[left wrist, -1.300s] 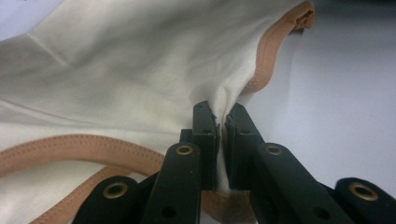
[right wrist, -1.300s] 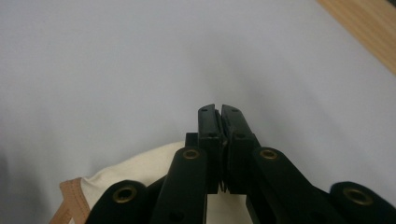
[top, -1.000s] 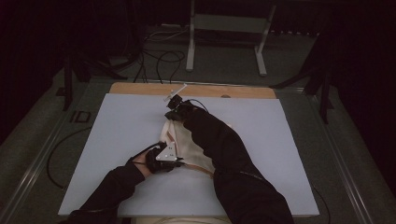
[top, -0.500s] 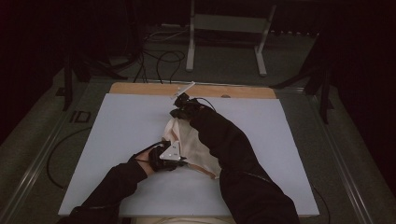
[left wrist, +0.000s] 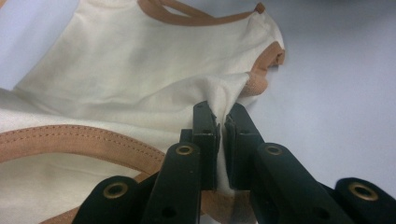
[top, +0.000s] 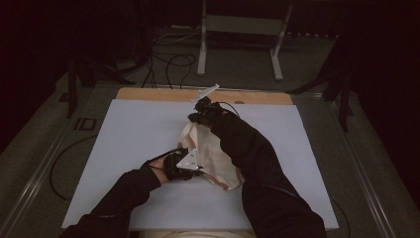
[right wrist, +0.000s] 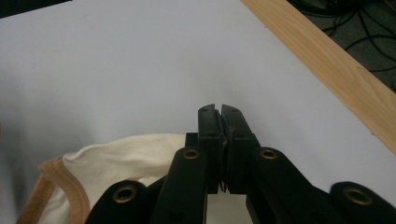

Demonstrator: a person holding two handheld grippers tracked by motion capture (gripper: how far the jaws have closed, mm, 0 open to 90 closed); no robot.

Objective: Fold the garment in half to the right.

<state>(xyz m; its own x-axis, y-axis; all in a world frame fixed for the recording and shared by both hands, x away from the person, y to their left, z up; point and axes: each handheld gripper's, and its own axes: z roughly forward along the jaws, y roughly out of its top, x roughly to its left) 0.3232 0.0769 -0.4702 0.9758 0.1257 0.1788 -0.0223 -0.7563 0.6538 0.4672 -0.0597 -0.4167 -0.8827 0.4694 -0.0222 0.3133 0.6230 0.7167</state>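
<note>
Pale lavender-grey table top (top: 138, 148): biggest thing we've got, a flat sheet with nothing much on it apart from the cloth in the middle.
Wood strip (top: 148, 94): light timber edge running along the far side of the sheet; we also see it cutting diagonally past in the right gripper view.
Floor stuff: grey metal stand (top: 240, 29) and a tangle of black cables (top: 168, 62) beyond the table, well apart from the work.
Sleeves: our right forearm (top: 252, 153) in a dark sleeve lies across the right part of the cloth and hides a good chunk of it from above.
Cream garment (top: 210, 153): cotton-looking, tan trim, bunched up mid-table between our two hands.
Left gripper (left wrist: 220, 122): jaws pinched together on a fold of the cream garment, near a tan-edged corner.
Right gripper (right wrist: 220, 112): jaws pressed together at the garment's far end, a thin bit of fabric caught between them.
</note>
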